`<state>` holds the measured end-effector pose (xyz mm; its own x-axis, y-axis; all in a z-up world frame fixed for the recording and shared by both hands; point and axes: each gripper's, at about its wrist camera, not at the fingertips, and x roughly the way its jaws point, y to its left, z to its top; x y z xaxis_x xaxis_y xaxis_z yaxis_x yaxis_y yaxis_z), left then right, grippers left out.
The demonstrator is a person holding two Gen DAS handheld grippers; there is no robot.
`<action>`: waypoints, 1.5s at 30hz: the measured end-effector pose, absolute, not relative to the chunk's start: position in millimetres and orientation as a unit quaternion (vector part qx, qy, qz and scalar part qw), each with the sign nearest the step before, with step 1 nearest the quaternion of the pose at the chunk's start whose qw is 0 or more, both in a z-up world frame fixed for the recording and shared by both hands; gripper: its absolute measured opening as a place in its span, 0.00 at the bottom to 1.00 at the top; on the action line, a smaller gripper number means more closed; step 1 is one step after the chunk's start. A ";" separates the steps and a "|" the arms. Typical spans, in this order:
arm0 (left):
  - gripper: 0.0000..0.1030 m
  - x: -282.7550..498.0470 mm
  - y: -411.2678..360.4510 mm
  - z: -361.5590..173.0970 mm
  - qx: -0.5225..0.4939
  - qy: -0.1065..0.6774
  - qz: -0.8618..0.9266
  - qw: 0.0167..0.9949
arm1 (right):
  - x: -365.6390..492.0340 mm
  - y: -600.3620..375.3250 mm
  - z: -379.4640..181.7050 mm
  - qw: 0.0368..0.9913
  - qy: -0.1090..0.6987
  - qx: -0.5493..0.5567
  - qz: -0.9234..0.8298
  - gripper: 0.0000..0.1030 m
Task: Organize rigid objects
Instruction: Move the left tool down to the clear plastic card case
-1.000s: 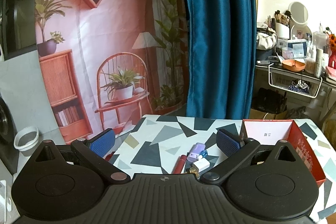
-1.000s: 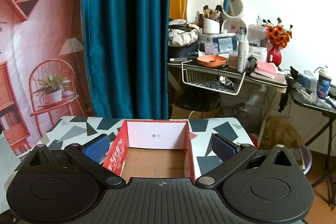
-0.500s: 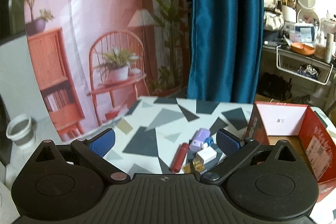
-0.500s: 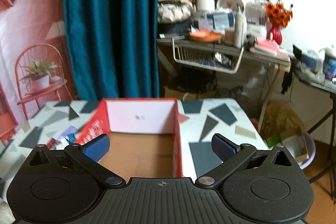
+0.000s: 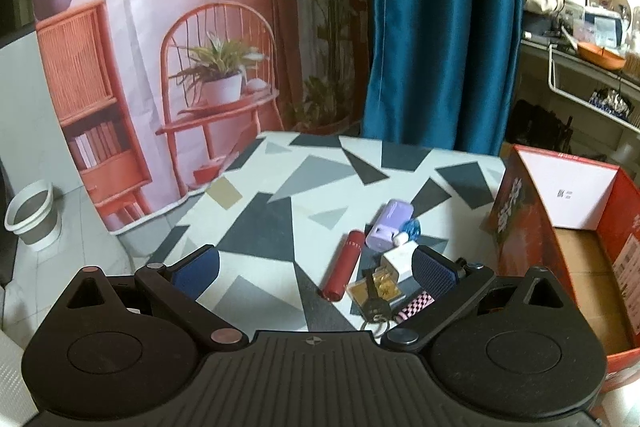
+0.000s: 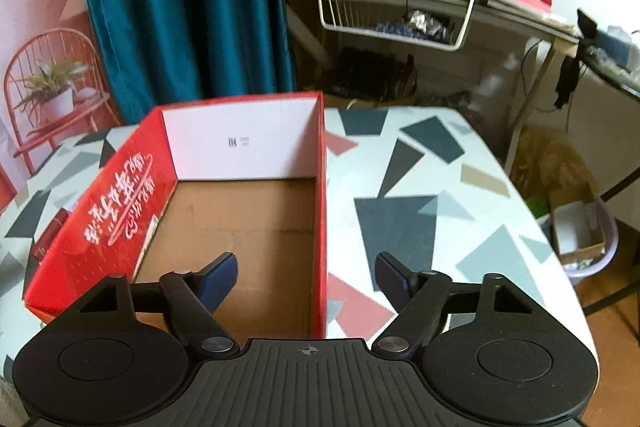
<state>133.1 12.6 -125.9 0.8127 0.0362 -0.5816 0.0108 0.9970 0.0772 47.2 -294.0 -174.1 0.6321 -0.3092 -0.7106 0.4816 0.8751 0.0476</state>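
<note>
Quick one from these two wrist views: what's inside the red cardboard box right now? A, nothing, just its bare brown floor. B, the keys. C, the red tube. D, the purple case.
A: the red box shows only bare brown floor, while the red tube, keys and purple case lie on the table beside it.

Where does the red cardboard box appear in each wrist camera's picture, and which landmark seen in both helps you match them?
Left wrist view: the red cardboard box sits at the right edge, open top, beside the small items on the patterned table.
Right wrist view: the box fills the centre-left, empty, its right wall between the right gripper's open fingers.
Shared landmark: the teal curtain behind the table.
</note>
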 end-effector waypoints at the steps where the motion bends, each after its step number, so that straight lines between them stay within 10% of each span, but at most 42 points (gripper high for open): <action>1: 1.00 134.7 13.1 -128.2 0.037 0.309 0.006 0.950 | 49.7 -295.5 -177.4 0.893 0.372 0.120 -0.221 0.64; 30: 0.90 162.5 8.5 -192.0 -0.020 0.411 -0.036 0.911 | 74.2 -319.0 -218.9 0.840 0.483 0.149 -0.195 0.12; 45: 0.74 159.6 -24.7 -217.8 -0.021 0.462 -0.122 0.878 | 73.6 -319.9 -217.5 0.842 0.486 0.141 -0.188 0.12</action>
